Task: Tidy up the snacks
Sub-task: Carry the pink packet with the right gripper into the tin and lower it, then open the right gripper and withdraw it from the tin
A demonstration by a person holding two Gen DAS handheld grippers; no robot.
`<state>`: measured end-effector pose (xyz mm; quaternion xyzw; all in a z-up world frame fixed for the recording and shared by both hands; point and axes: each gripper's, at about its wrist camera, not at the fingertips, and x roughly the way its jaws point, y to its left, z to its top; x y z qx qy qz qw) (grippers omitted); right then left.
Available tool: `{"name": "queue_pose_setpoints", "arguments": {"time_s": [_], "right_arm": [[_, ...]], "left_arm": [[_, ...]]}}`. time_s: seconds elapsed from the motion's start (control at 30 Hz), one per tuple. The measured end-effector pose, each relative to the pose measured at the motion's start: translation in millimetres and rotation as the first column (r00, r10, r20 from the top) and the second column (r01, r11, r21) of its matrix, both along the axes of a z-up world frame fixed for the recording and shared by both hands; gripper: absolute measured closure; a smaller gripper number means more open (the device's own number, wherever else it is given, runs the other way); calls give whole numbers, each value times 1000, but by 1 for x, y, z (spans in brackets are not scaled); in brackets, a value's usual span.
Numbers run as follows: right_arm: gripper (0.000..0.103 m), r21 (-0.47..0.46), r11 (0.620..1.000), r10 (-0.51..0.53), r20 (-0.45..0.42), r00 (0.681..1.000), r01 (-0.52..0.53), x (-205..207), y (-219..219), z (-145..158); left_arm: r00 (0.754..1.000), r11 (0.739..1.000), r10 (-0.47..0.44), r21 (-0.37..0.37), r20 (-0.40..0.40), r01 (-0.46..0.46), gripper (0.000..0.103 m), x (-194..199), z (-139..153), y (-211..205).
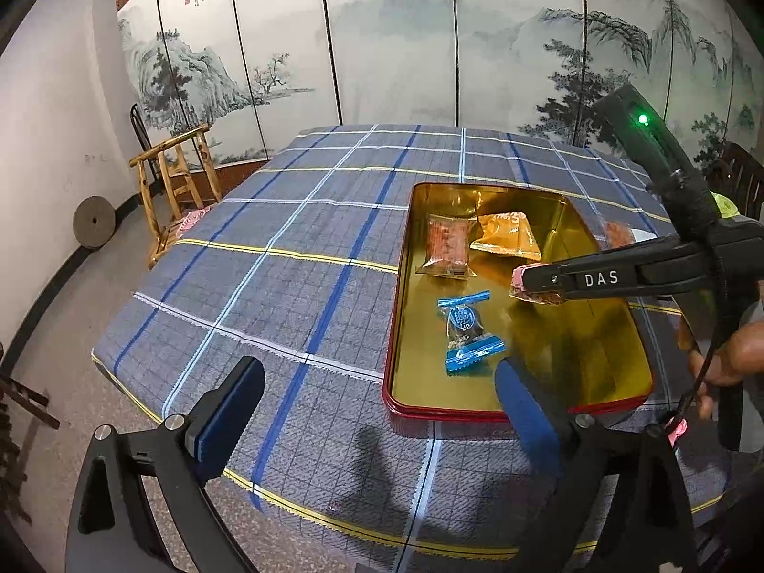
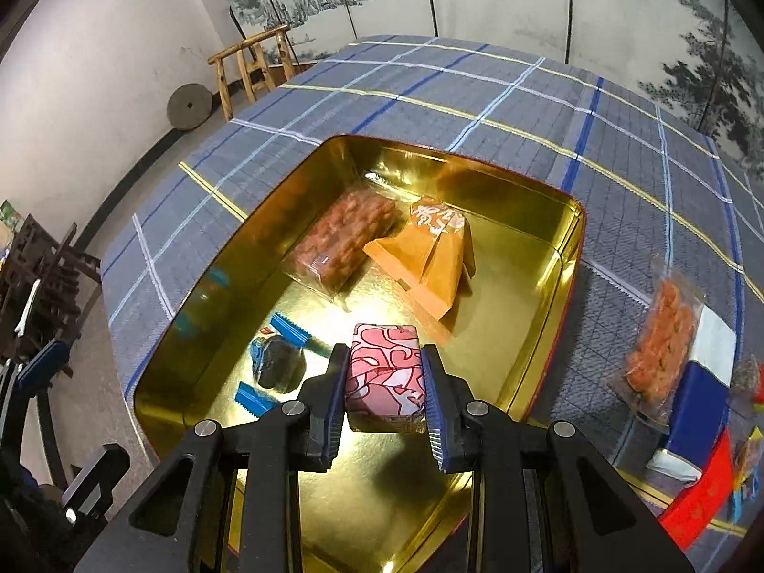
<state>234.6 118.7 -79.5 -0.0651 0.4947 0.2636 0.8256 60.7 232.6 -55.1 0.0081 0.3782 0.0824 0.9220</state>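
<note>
A gold tin (image 1: 549, 363) with a red rim lies on the checked tablecloth. Inside it are a red-brown snack packet (image 1: 447, 248), an orange packet (image 1: 508, 236) and a blue-wrapped candy (image 1: 465, 334). My right gripper (image 2: 384, 355) is shut on a pink patterned packet (image 2: 386, 382) and holds it just above the tin (image 2: 515, 296) floor, near the blue candy (image 2: 279, 363). In the left wrist view it (image 1: 527, 284) reaches in from the right. My left gripper (image 1: 377, 372) stands open at the tin's near left corner with nothing between its pads.
Right of the tin, an orange snack packet (image 2: 666, 334) lies on the cloth beside a blue and white box (image 2: 702, 382) and a red item (image 2: 702, 496). A person's hand (image 1: 730, 358) holds the right gripper. A wooden chair (image 1: 176, 181) and a stone wheel (image 1: 93, 222) stand off the table's left.
</note>
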Motion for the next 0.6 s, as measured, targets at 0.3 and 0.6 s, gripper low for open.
{"name": "queue_pose_setpoints", "arguments": {"time_s": [0.3, 0.6], "right_arm": [[73, 13, 1000, 2, -9, 1000, -2, 4, 7, -5], [72, 45, 999, -3, 2, 1000, 3, 6, 9, -2]], "left_arm": [[1000, 1000, 2, -6, -16, -2, 7, 3, -4, 1], [1000, 1000, 4, -14, -28, -5, 7, 4, -7, 3]]}}
